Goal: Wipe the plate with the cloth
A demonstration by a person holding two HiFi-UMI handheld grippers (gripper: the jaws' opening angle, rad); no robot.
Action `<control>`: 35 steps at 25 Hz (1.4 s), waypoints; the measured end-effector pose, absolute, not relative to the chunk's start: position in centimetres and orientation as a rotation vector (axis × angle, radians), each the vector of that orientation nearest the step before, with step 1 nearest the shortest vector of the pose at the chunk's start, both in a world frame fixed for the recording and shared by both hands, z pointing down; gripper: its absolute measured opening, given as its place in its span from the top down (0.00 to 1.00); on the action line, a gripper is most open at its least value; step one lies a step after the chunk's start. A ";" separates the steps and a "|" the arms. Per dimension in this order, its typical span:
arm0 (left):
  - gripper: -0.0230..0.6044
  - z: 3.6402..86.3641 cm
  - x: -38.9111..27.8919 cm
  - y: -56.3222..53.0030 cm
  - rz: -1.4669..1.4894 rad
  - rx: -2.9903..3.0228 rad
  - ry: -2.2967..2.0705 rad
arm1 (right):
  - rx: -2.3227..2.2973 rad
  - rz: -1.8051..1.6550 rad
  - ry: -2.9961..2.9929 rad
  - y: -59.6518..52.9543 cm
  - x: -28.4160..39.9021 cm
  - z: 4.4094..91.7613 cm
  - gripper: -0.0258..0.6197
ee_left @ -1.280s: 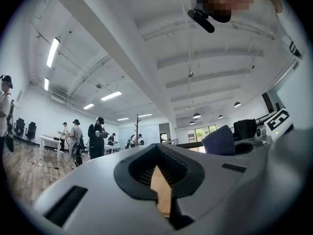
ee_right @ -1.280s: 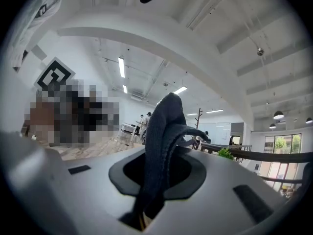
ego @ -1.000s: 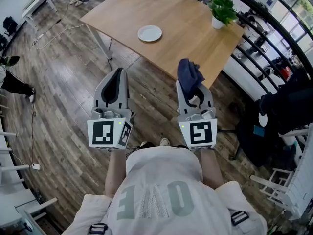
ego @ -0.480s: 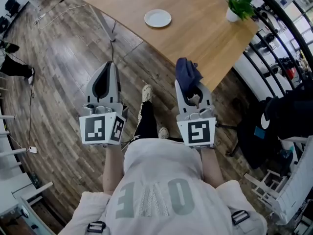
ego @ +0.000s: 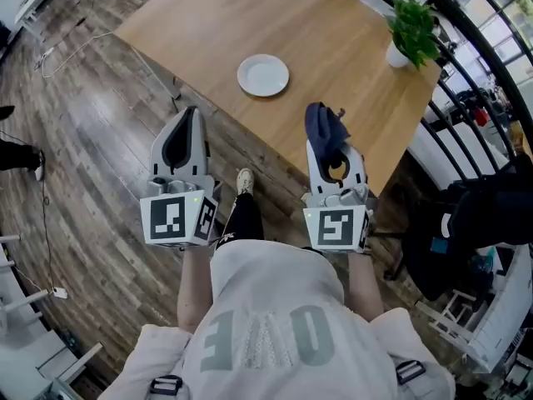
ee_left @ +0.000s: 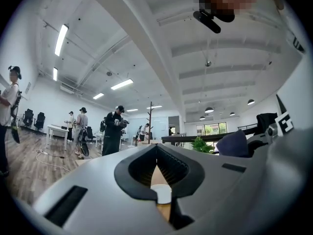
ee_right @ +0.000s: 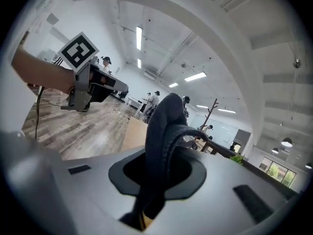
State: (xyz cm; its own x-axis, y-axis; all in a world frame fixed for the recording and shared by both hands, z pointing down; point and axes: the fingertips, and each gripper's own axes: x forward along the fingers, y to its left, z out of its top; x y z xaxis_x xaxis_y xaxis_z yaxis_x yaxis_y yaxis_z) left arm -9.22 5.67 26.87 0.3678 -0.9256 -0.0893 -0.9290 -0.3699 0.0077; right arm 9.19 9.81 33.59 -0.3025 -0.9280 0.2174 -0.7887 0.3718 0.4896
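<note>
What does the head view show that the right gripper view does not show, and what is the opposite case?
Only the head view shows the white plate and the person's light shirt. Only the right gripper view shows the ceiling lights, the coat stand and people standing far off. Both show the wooden table, the left gripper, and the dark blue cloth clamped between the fingers of the right gripper.
</note>
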 end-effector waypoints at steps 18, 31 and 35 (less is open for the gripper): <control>0.95 24.8 -10.5 -16.6 0.085 -2.769 1.547 | 1.603 -0.408 -2.103 -12.4 6.0 29.9 0.87; 0.87 30.3 -8.7 -20.0 -0.086 -2.912 1.713 | 1.442 -0.283 -2.248 -16.1 4.6 32.7 0.87; 0.66 34.4 -7.2 -20.9 -0.162 -3.083 1.745 | 1.429 -0.272 -2.257 -16.7 5.2 33.5 0.87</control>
State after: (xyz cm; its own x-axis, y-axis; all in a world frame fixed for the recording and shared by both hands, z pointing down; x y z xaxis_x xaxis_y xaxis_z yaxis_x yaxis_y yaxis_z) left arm -7.16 -20.85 34.39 0.5313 -0.8031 0.2698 -0.8390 -0.4546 0.2989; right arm 5.21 -16.66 33.48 -0.3604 -0.8935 0.2678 -0.8043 0.4431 0.3960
